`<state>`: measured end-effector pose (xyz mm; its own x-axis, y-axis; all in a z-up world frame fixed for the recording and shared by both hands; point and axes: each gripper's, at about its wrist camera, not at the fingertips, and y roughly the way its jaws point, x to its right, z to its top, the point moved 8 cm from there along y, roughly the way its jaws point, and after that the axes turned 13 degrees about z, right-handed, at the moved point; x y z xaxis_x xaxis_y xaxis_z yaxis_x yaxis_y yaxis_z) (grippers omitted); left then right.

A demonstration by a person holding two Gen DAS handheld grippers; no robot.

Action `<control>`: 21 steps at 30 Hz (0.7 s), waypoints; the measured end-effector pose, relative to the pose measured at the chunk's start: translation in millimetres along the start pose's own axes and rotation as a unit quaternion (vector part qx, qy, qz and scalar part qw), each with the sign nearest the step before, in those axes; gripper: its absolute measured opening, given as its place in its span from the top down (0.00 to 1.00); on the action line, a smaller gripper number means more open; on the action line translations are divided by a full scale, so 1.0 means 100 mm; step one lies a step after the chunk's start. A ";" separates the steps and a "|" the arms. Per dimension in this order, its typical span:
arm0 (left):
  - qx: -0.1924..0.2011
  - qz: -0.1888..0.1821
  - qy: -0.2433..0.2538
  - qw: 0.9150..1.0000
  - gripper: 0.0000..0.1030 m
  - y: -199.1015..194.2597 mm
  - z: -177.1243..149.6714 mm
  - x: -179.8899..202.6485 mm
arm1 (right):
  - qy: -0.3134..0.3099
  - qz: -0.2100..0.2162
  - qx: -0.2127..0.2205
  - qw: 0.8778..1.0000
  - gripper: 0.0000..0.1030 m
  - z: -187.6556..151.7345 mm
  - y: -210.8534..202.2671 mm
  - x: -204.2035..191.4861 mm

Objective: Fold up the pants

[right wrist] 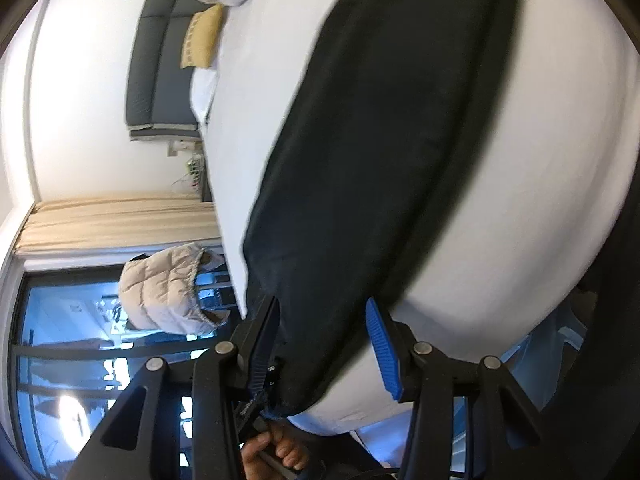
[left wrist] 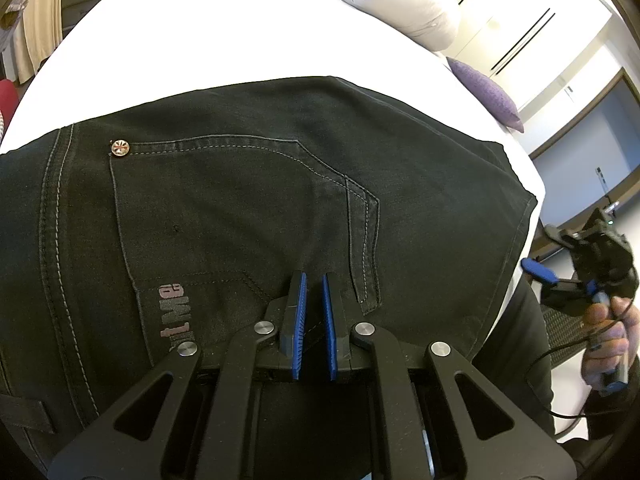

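Black jeans [left wrist: 240,208] lie spread on a white bed [left wrist: 224,32], back pocket and a metal rivet [left wrist: 120,148] showing. My left gripper [left wrist: 314,280] hovers over the seat of the jeans with its blue pads nearly together and nothing between them. My right gripper [right wrist: 322,312] is open at the bed's edge, its fingers either side of the end of the black pant leg [right wrist: 384,152]. It also shows in the left wrist view [left wrist: 540,272], off the bed's right edge, held by a hand [left wrist: 612,344].
White pillows [left wrist: 400,0] and a purple cushion [left wrist: 484,92] lie at the far side of the bed. In the right wrist view a grey headboard [right wrist: 160,64], a yellow cushion [right wrist: 202,36] and a beige puffer jacket [right wrist: 168,292] by the window stand beyond the bed.
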<state>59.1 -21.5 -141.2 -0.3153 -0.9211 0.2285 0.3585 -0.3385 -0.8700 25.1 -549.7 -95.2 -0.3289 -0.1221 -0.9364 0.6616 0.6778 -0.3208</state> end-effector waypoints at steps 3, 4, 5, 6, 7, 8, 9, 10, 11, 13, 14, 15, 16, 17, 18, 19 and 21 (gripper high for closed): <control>0.000 0.001 0.000 1.000 0.92 0.00 0.00 0.01 | -0.012 0.002 -0.017 1.000 0.52 -0.03 0.07 -0.08; 0.000 0.001 0.000 1.000 0.92 0.00 0.00 0.01 | -0.008 -0.002 -0.022 1.000 0.52 -0.05 0.11 -0.06; 0.000 0.001 0.001 1.000 0.92 0.00 0.00 0.02 | 0.000 -0.004 -0.025 1.000 0.52 -0.06 0.13 -0.02; -0.001 0.001 0.001 1.000 0.92 0.00 0.00 0.02 | 0.010 -0.002 -0.029 1.000 0.52 -0.08 0.17 0.02; -0.001 0.001 0.000 1.000 0.92 0.00 0.01 0.02 | 0.017 -0.002 -0.032 0.999 0.52 -0.10 0.21 0.06; -0.001 0.001 0.000 1.000 0.92 0.00 0.01 0.02 | 0.021 -0.004 -0.035 0.999 0.52 -0.13 0.24 0.09; -0.001 0.001 0.001 1.000 0.92 0.00 0.01 0.02 | 0.021 -0.005 -0.035 0.999 0.52 -0.14 0.25 0.11; -0.001 0.001 0.001 1.000 0.92 0.00 0.01 0.03 | 0.025 -0.003 -0.035 0.999 0.52 -0.15 0.27 0.13; 0.000 0.002 0.001 1.000 0.92 0.00 0.01 0.03 | 0.028 0.002 -0.034 0.999 0.52 -0.15 0.28 0.14; 0.000 0.002 0.001 1.000 0.92 0.00 0.01 0.03 | 0.034 0.007 -0.034 0.999 0.52 -0.14 0.30 0.17; 0.000 0.002 0.001 1.000 0.92 0.00 0.01 0.03 | 0.037 0.011 -0.036 0.999 0.52 -0.14 0.33 0.18; -0.001 0.002 0.001 1.000 0.92 0.00 0.01 0.03 | 0.040 0.017 -0.038 0.998 0.52 -0.14 0.36 0.18; -0.001 0.002 0.001 1.000 0.92 0.00 0.01 0.03 | 0.043 0.024 -0.042 0.998 0.52 -0.15 0.41 0.17; 0.000 0.002 0.001 1.000 0.92 0.00 0.01 0.03 | 0.044 0.029 -0.044 0.998 0.52 -0.16 0.44 0.17; 0.000 0.002 0.001 1.000 0.92 0.00 0.01 0.03 | 0.046 0.035 -0.047 0.997 0.53 -0.16 0.50 0.17; 0.000 0.002 0.002 1.000 0.92 0.00 0.01 0.03 | 0.049 0.038 -0.048 0.997 0.59 -0.17 0.54 0.18; -0.001 0.002 0.002 1.000 0.92 0.00 0.01 0.03 | 0.057 0.043 -0.048 0.996 0.70 -0.17 0.60 0.22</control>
<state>58.9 -24.4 -140.1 -0.3170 -0.9216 0.2241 0.3582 -0.3351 -0.8714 46.4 -499.4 -132.5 -0.3509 0.0188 -0.9362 0.6254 0.7489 -0.2194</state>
